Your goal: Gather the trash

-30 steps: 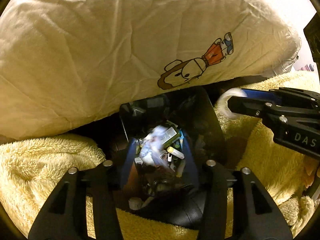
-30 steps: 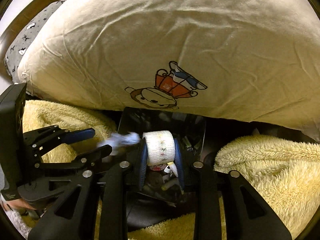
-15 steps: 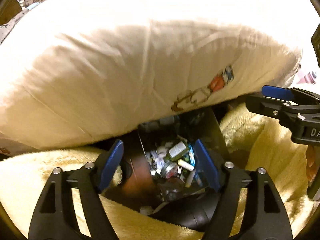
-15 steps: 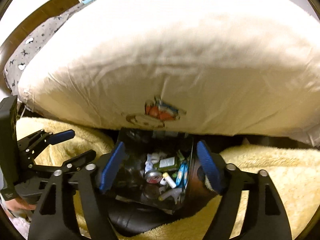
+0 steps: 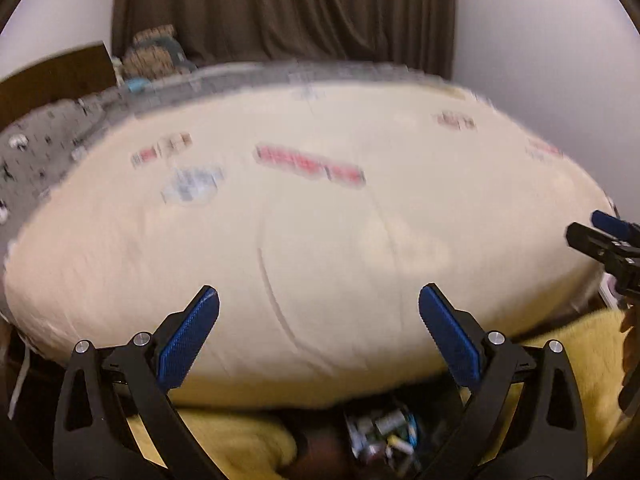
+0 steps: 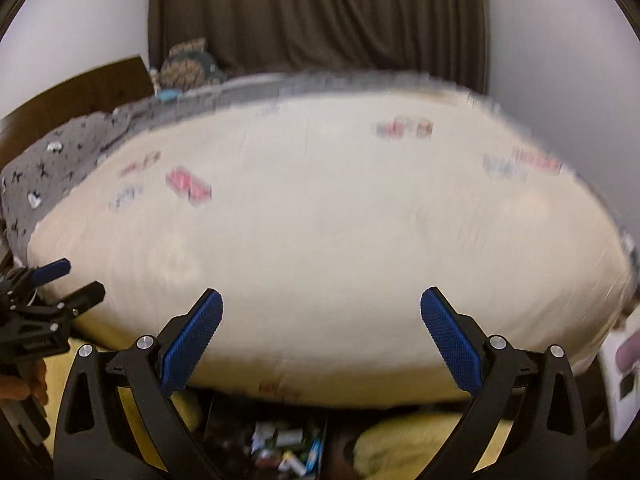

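Note:
My left gripper [image 5: 319,312] is open and empty, raised in front of a big cream pillow [image 5: 304,240]. My right gripper [image 6: 321,312] is open and empty too, level with the same pillow [image 6: 328,232]. The dark trash bin [image 6: 224,436], with several wrappers and small scraps inside, sits low between the fingers at the bottom edge of both views; in the left wrist view its contents [image 5: 380,430] show. Each gripper also shows at the edge of the other's view, the right one [image 5: 604,236] and the left one [image 6: 64,284].
A fluffy yellow blanket [image 5: 240,444] surrounds the bin. A grey patterned bedsheet [image 6: 60,160] lies at the left, a wooden headboard [image 6: 80,92] behind it. Dark curtains [image 6: 320,16] hang at the back. A white box [image 6: 624,372] stands at the right.
Both grippers opened and let their trash fall into the bin, then lifted and tilted up, so the bin dropped to the bottom of both views. The views are motion-blurred.

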A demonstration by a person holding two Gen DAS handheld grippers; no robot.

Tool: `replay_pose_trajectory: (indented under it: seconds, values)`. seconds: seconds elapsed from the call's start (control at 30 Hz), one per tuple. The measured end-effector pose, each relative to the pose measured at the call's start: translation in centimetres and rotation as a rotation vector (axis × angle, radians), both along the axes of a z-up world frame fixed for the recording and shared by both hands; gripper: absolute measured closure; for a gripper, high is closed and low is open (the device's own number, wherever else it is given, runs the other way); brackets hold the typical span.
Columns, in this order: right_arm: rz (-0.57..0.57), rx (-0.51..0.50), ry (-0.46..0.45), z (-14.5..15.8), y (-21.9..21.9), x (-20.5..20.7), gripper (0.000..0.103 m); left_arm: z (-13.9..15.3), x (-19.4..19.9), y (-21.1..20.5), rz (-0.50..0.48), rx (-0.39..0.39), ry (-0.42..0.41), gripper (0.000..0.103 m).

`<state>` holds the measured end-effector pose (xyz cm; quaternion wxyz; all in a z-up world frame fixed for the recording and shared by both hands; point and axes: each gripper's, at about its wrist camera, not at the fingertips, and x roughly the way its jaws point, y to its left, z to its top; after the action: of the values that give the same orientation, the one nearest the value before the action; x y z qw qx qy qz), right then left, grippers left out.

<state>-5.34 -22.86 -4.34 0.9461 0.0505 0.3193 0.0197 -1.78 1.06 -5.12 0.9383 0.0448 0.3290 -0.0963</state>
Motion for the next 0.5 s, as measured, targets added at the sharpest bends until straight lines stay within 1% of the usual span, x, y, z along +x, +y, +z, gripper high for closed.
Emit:
replay_pose_trajectory:
  seconds: [0.03,0.1,0.2,0.33,0.4,0.5]
  values:
    - [-0.005,-0.013,-0.038,1.0,-0.1,0.1,0.004,0.5,0.2,-0.1,0.007,0.005,-0.028,0.008]
    - [-0.011,-0.034,-0.095,2.6,-0.3,0.2,0.004,2.4,0.6,-0.4,0.023,0.016,-0.102,0.008]
    - [-0.023,-0.057,-0.176,5.0,-0.4,0.5,0.004,4.9,1.1,-0.2,0.030,0.012,-0.173,0.008]
    - [-0.054,-0.067,-0.243,7.2,-0.7,0.6,0.004,6.8,1.1,0.4,0.040,-0.018,-0.229,0.008]
    - [-0.069,-0.040,-0.257,7.8,-1.0,0.7,0.004,7.6,1.0,0.5,0.043,-0.036,-0.245,0.008]
    - [-0.073,0.001,-0.256,7.9,-1.5,0.7,0.004,7.9,1.0,0.6,0.040,-0.044,-0.253,0.008]
